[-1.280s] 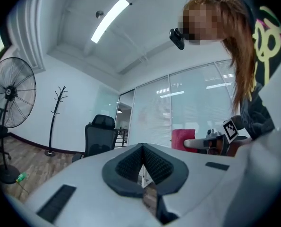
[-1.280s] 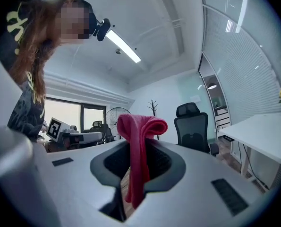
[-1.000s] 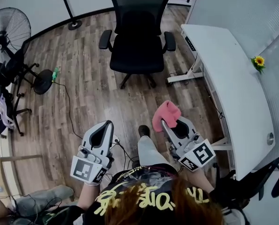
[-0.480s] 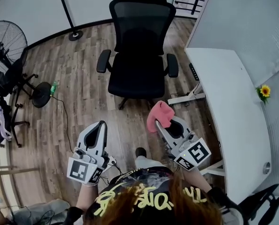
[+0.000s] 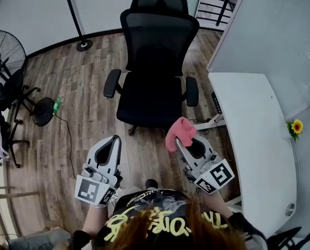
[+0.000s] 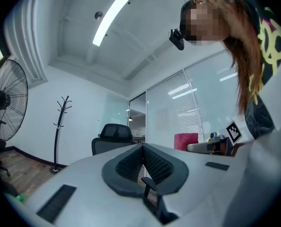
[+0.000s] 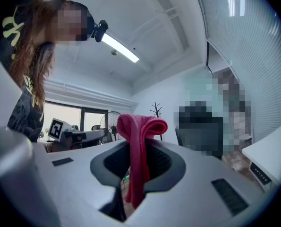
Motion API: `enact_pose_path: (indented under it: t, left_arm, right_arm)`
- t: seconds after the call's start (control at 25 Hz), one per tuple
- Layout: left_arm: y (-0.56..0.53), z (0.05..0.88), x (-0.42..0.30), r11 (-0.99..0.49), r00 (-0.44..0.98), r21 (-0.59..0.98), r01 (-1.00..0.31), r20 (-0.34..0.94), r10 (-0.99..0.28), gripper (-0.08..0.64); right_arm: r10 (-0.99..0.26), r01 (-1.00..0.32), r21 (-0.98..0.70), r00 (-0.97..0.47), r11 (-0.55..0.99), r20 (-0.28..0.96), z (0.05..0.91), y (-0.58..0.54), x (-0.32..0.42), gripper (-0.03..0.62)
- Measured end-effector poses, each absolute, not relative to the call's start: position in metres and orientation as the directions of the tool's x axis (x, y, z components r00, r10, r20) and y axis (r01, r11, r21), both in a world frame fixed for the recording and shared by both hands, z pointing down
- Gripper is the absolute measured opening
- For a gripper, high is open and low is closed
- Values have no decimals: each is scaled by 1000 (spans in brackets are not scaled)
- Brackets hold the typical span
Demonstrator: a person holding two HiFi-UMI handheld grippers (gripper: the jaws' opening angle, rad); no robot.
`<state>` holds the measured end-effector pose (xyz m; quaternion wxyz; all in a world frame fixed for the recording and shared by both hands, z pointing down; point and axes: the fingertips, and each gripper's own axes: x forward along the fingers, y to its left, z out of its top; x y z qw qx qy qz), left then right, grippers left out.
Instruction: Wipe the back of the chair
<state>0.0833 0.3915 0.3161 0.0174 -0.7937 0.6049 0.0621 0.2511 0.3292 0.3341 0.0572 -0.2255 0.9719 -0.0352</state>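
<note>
On the wooden floor (image 5: 87, 92) ahead of me, the chair (image 5: 156, 72) now stands nearer than a second ago. I have closed on it, so I judge the approach nearly done and the wiping not begun. My right gripper (image 5: 185, 141) pinches the pink cloth (image 5: 180, 130), which is held just short of the near edge of the seat (image 5: 149, 100). The backrest (image 5: 159, 38) rises beyond the seat, facing me, untouched. My left gripper (image 5: 114, 141) is pressed together, empty.

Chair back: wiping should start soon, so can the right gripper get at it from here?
Probably, by leaning in: the right gripper, shut on the pink cloth, faces the chair back with only the seat between them.
</note>
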Motion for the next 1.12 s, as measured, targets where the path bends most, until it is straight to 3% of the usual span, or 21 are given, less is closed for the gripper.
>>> enact_pose_path:
  t: [0.4,1.12]
  left_arm:
    - [368,332,50,-229,226,48,-972,-67,-972,-9]
    - [309,314,-6,-338,332,50,-940,-101,-938,-9]
  right_arm:
    - [-423,-410,-151,-904,900,-68,354,302,220,74]
    - [-522,-507,-147,-849,849,-84,336,261,171,74]
